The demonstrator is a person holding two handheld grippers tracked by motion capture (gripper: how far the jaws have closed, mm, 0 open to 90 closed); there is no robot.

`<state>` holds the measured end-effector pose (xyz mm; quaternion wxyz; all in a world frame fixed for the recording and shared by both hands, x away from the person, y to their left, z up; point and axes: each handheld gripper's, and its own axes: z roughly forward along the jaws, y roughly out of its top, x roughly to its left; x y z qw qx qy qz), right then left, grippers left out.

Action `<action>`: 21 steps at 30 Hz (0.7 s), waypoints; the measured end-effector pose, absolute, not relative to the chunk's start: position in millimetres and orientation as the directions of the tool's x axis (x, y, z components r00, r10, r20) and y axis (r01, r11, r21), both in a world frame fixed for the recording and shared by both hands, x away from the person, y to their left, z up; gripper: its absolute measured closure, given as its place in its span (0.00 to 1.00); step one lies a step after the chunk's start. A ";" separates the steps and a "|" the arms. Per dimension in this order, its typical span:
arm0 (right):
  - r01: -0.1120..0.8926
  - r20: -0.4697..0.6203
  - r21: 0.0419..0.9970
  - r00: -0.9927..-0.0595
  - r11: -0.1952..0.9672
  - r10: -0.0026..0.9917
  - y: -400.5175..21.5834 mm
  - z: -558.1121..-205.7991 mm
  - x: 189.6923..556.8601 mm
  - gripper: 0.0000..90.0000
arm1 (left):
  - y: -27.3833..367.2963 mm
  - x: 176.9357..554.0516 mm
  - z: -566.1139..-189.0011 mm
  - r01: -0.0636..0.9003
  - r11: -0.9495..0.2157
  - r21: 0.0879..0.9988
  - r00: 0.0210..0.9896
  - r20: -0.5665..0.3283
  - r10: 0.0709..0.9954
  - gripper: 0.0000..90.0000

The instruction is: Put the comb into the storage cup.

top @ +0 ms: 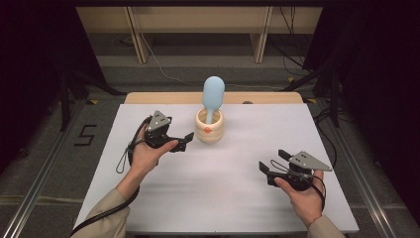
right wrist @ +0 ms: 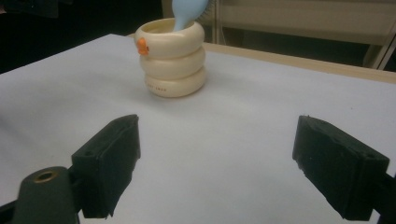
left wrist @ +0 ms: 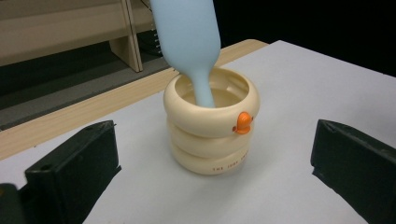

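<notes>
We hold our left gripper point(top: 184, 141) open just beside the ringed cup point(top: 209, 127), ready to steady it; our right gripper point(top: 270, 163) waits open, near right.

We saw a white board point(top: 218, 173) covering a pale wooden table point(top: 163, 97), whose bare edge showed along the far side. Beyond it stood light wooden shelving point(top: 198, 22) on upright legs, over a grey floor point(top: 99, 124) where we noted a white cable point(top: 163, 69) trailing near one leg and dark cables point(top: 292, 54) at the right. A black numeral 5 point(top: 85, 135) was marked on the floor to the left, beside a metal rail point(top: 42, 173).
</notes>
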<state>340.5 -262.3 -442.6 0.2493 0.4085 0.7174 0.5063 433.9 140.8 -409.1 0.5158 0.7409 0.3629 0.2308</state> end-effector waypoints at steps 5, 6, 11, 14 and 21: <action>0.333 0.055 0.930 -0.541 0.153 0.839 -263.4 -442.1 340.4 0.18 | 143.5 428.2 -412.1 0.296 -0.213 0.931 0.635 -0.025 0.772 0.00; 0.333 0.055 0.930 -0.541 0.154 0.839 -263.5 -442.0 340.4 0.18 | 144.3 426.5 -412.7 0.289 -0.221 0.931 0.635 -0.013 0.773 0.00; 0.331 0.051 0.931 -0.542 0.157 0.839 -264.4 -441.5 339.7 0.18 | 146.1 418.6 -419.5 0.283 -0.233 0.930 0.641 -0.002 0.768 0.00; 0.328 0.051 0.932 -0.541 0.155 0.840 -266.2 -441.0 339.3 0.18 | 147.3 414.2 -424.2 0.284 -0.242 0.928 0.652 -0.002 0.758 0.00; 0.330 0.051 0.931 -0.538 0.155 0.841 -269.1 -440.5 338.3 0.18 | 153.2 407.6 -427.6 0.277 -0.238 0.931 0.659 -0.004 0.752 0.00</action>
